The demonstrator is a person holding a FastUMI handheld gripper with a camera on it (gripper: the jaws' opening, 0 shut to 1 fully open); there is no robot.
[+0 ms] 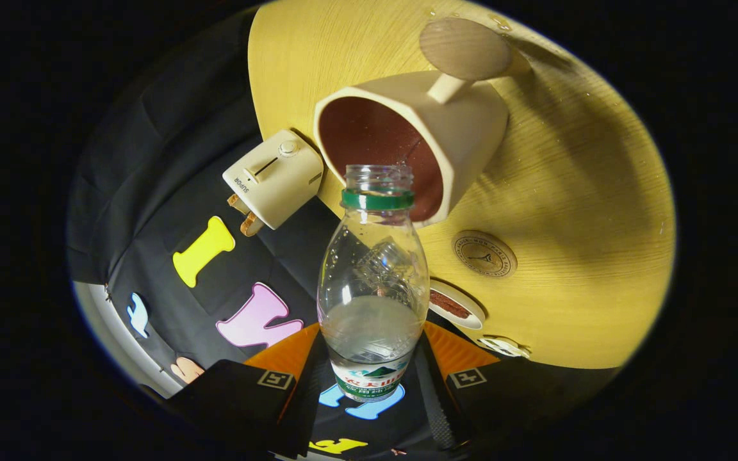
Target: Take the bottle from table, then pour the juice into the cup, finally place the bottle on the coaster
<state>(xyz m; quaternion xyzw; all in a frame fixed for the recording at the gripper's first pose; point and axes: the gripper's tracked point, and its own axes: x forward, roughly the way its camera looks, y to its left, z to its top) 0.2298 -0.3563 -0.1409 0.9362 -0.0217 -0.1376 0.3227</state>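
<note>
Bottle [372, 282] sits clamped between my two fingers [436, 390], its open neck tipped at the rim of the cup [465, 125] so the juice can run inside. Beside the cup, the round coaster [484, 253] lies bare on the table [587, 211], waiting for the bottle.
</note>
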